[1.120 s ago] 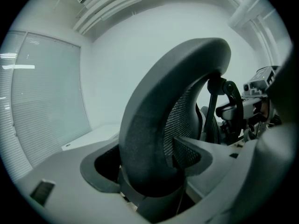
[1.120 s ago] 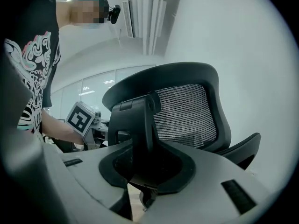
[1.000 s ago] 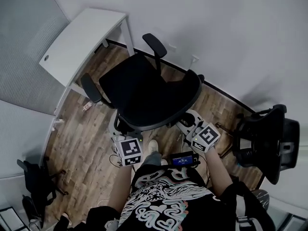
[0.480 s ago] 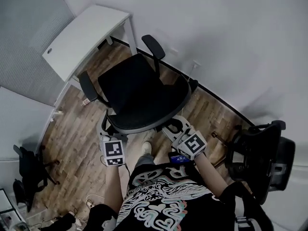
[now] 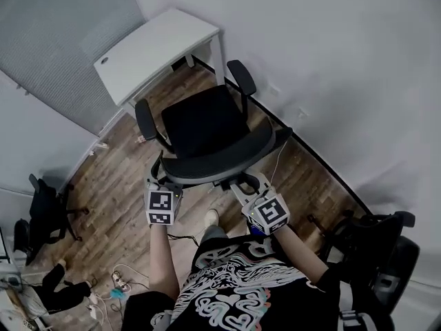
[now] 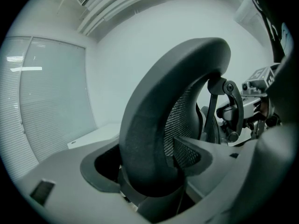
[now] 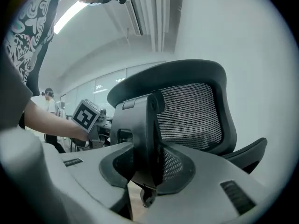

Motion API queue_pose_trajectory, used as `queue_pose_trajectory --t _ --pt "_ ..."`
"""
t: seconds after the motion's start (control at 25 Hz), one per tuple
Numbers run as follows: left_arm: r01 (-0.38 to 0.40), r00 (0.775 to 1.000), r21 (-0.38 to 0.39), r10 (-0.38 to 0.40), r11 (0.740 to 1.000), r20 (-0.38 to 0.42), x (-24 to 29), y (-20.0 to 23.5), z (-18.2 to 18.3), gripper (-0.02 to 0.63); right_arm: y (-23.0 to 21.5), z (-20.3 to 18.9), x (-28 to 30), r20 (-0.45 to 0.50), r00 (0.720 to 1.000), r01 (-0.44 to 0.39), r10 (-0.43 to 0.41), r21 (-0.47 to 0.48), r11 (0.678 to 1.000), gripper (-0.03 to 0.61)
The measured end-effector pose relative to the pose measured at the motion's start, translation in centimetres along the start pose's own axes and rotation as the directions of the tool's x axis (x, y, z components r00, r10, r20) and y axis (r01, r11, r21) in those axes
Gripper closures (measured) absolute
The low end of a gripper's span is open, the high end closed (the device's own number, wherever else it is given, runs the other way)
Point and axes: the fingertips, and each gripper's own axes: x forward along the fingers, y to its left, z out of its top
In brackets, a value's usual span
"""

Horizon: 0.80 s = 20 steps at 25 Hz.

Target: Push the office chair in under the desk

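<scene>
The office chair [image 5: 203, 126] stands on the wood floor [image 5: 110, 185]. Its seat faces the white table [image 5: 155, 50] and sits just short of it, not under it. The left hand-held gripper [image 6: 149, 171] is clamped on the rim of the backrest [image 6: 154, 106]. The right hand-held gripper [image 7: 145, 171] is clamped on the chair's rear support bracket [image 7: 140, 125], jaws pressed to both sides.

Wood-plank floor [image 5: 117, 185]; white wall [image 5: 331, 61] with a black skirting [image 5: 331, 176] at its foot; grey textured panel [image 5: 55, 40] at the upper left; a spare chair [image 5: 377, 250] at the lower right, a second chair [image 5: 43, 209] at the left; cables [image 5: 117, 280] loose on the floor; blinds [image 6: 42, 106] behind glass; a ceiling light strip [image 7: 70, 14] glowing.
</scene>
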Motion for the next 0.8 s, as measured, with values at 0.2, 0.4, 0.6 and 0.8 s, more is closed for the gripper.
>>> queue_pose_trajectory --t 0.2,0.4,0.6,0.8 --pt "-0.012 1.000 -0.007 0.012 1.000 -0.006 0.3 0.3 0.2 0.264 -0.3 0.2 0.4 -0.016 0.999 -0.040 0.040 -0.013 0.999 0.492" --pt "-0.019 1.000 -0.013 0.019 1.000 -0.006 0.7 0.2 0.2 0.264 -0.7 0.0 0.6 -0.027 0.997 -0.074 0.074 -0.014 0.997 0.491" --pt "-0.030 1.000 -0.017 0.030 0.999 -0.002 1.4 0.6 0.6 0.264 -1.4 0.3 1.2 -0.034 0.994 -0.103 0.102 -0.021 0.994 0.491" --pt "-0.041 0.999 -0.022 0.041 0.999 -0.010 1.6 0.0 0.4 0.264 -1.8 -0.2 0.9 -0.071 0.988 -0.141 0.140 -0.011 0.990 0.491"
